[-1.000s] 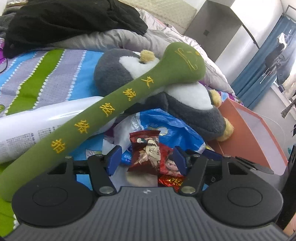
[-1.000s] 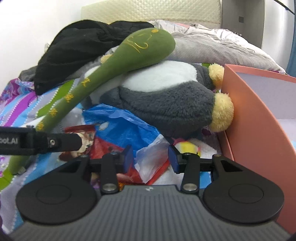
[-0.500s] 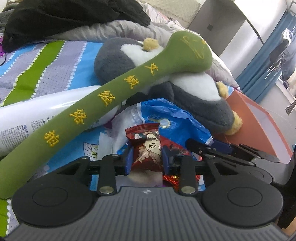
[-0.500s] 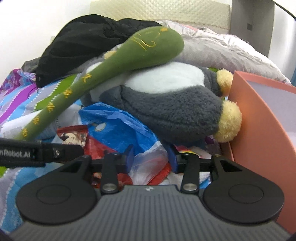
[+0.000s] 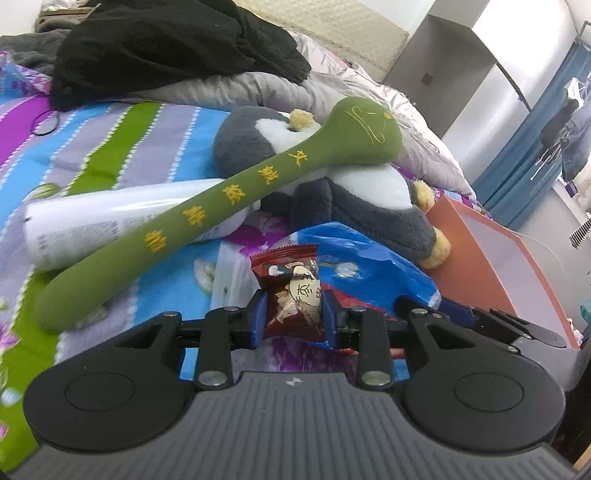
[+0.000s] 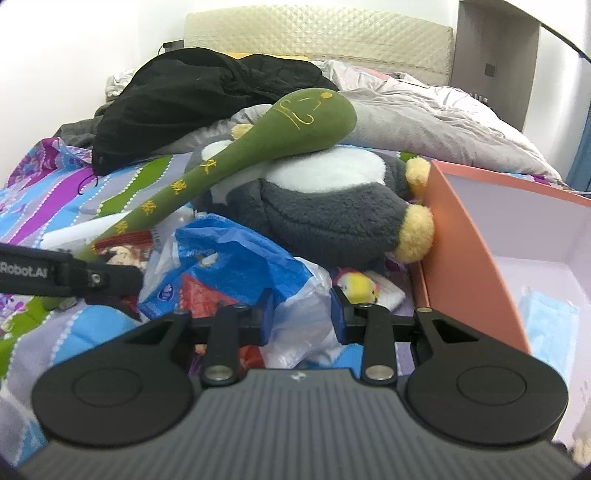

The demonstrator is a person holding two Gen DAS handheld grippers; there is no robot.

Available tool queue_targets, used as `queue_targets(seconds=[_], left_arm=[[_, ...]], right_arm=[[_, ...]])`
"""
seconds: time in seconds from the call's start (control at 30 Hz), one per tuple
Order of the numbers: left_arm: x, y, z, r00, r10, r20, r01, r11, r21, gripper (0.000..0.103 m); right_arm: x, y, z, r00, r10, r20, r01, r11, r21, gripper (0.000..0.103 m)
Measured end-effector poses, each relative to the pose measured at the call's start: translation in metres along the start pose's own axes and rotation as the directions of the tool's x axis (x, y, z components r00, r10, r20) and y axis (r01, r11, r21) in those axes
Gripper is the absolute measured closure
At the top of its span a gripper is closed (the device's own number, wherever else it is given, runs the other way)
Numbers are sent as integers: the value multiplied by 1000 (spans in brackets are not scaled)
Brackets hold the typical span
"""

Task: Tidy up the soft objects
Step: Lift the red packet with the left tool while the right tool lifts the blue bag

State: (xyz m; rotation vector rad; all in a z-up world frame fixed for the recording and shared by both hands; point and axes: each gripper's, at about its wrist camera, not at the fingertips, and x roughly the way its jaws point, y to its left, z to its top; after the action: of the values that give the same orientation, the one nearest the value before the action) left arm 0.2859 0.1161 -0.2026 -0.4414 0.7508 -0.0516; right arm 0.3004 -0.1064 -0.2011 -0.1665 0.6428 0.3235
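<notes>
Since the earlier frame, both grippers have been raised off the bed (image 5: 110, 147) — the left gripper (image 5: 293, 315) is clamped on a red snack packet (image 5: 291, 284), the right gripper (image 6: 303, 314), its jaws just closing, pinches the blue-and-white plastic bag (image 6: 258, 266) beside the orange box (image 6: 469, 258).

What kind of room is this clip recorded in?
Most likely a bedroom: the clutter lies on a bed with a striped floral sheet and a rumpled grey duvet, a quilted headboard stands against the wall, and a plush penguin lies on the bedding.
</notes>
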Motion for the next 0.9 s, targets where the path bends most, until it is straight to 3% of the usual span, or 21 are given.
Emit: queue_targets(seconds=[0.47,0.63,0.9], left_arm=[[-72,-7,-56,997,62,-55,-65,997,-36,67],[-84,-15,-69,993,88,-82,-90,996,-19,67],[-114,-24,-85,993,85,-76,-88,996,-34,67]], right_arm=[[-61,14,-42,995,-42,-93,45,999,28,68],[-69,15,-62,979,23,-202,2,992,123,67],[-93,24,-73,960,128,-250,-98,987,127,63]])
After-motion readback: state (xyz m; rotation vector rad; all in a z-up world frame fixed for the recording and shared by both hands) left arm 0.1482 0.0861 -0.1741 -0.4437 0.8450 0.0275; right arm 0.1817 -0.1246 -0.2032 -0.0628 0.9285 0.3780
